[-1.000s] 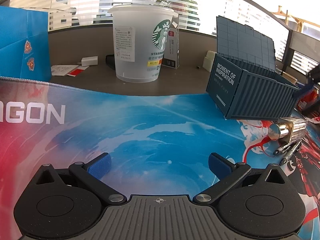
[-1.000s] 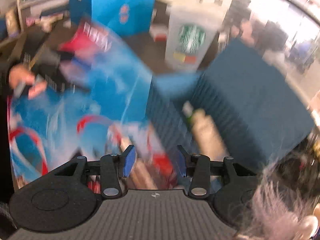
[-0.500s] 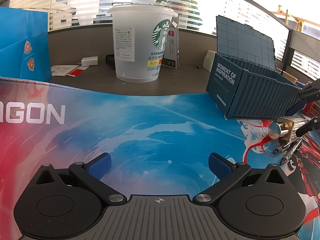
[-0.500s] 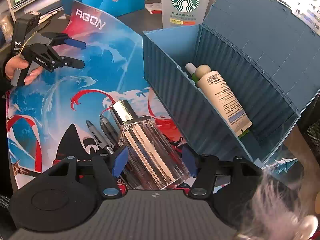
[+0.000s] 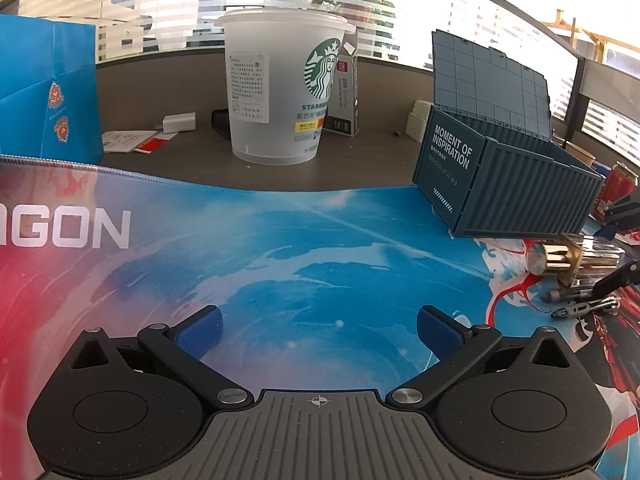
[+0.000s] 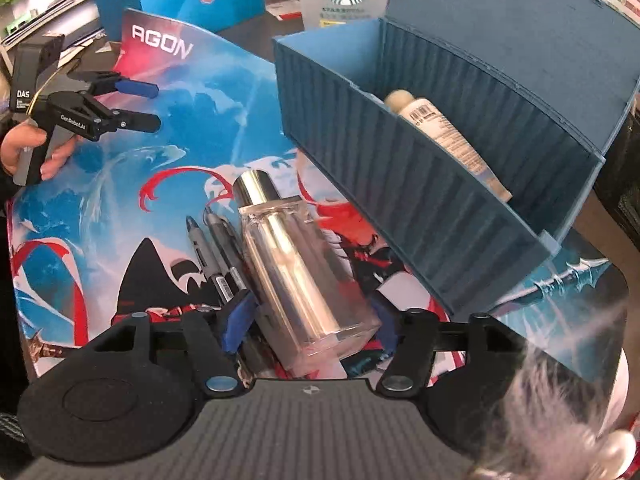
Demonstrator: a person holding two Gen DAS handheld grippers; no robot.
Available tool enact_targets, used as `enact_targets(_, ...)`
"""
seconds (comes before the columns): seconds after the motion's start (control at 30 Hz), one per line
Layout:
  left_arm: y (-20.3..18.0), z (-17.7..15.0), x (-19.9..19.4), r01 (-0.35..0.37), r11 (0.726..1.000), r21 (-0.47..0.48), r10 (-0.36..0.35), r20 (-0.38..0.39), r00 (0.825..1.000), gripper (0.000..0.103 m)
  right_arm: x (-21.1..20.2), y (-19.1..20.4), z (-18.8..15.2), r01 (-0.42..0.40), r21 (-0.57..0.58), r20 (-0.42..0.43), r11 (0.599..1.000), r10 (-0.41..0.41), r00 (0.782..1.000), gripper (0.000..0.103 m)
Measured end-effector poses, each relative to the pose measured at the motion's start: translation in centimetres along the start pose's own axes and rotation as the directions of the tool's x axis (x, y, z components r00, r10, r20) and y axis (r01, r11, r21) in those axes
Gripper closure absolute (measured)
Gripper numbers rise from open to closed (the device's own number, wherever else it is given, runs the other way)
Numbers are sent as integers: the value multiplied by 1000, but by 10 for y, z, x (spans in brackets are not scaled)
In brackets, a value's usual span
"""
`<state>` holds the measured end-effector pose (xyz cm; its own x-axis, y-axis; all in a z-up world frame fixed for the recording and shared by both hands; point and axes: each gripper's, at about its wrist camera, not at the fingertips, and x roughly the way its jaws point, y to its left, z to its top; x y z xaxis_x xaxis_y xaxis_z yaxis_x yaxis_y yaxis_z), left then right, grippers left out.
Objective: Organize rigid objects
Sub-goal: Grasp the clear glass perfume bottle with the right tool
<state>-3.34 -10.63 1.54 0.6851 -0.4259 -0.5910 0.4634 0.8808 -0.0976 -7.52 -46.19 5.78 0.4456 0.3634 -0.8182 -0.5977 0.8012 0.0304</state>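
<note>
At the left edge of the printed desk mat [image 6: 120, 184], the left gripper [image 5: 318, 330] is hovering over bare mat with its blue-padded fingers [image 5: 200, 330] spread wide and nothing between them; the right wrist view is showing it held in a hand [image 6: 24, 152] well apart from the loose items.

Moving right along the mat, two pens [image 6: 216, 256] are lying side by side, touching or nearly touching the clear acrylic bottle [image 6: 296, 272] with the gold cap, which is lying on its side just in front of the blue container box [image 6: 420, 216].

The right gripper [image 6: 308, 320] is straddling the bottle's base, one pad on each side; the pads are sitting close to the acrylic, but whether they are already pressing it cannot be told. The bottle appears to be resting on the mat rather than lifted.

Further right, the box is standing on the mat's right part with its lid [image 6: 520, 32] open, and a cream lotion bottle [image 6: 444, 136] is lying inside along the near wall.

Judging by this, the task is partly done: one item is stowed, while the acrylic bottle and both pens are waiting outside. The bottle looks like the piece in hand.
</note>
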Motion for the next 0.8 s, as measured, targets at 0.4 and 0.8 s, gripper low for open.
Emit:
enact_targets(0.4, 0, 0, 0, -3, 1000, 4, 3, -1, 1000, 0, 1, -19, -11, -92, 119, 134, 989, 76, 988, 40)
enact_targets(0.8, 0, 0, 0, -5, 1000, 6, 5, -2, 1000, 0, 1, 30, -6, 159, -152, 131, 975, -140, 981, 63)
